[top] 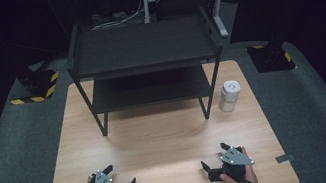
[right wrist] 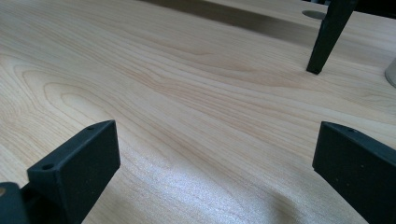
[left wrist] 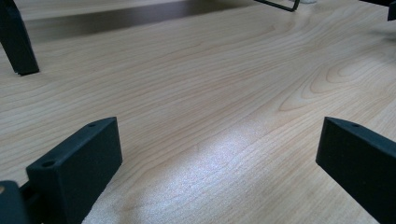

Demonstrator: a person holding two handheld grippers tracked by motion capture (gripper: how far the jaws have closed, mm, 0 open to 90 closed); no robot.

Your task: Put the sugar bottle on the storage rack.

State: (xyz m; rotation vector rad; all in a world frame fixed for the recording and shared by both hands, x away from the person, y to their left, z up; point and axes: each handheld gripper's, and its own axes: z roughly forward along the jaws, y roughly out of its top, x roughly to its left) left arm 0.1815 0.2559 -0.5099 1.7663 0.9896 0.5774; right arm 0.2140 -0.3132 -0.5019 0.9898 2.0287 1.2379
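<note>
The cup (top: pixel 229 95) stands far ahead of the right claw (top: pixel 217 157), just beside the rack (top: pixel 146 64) leg. Both claws rest low on the tabletop (top: pixel 159 138), jaws wide apart, holding nothing. The left claw (top: pixel 121 176) sits well apart from the cup. They look parked, ready to start.
</note>
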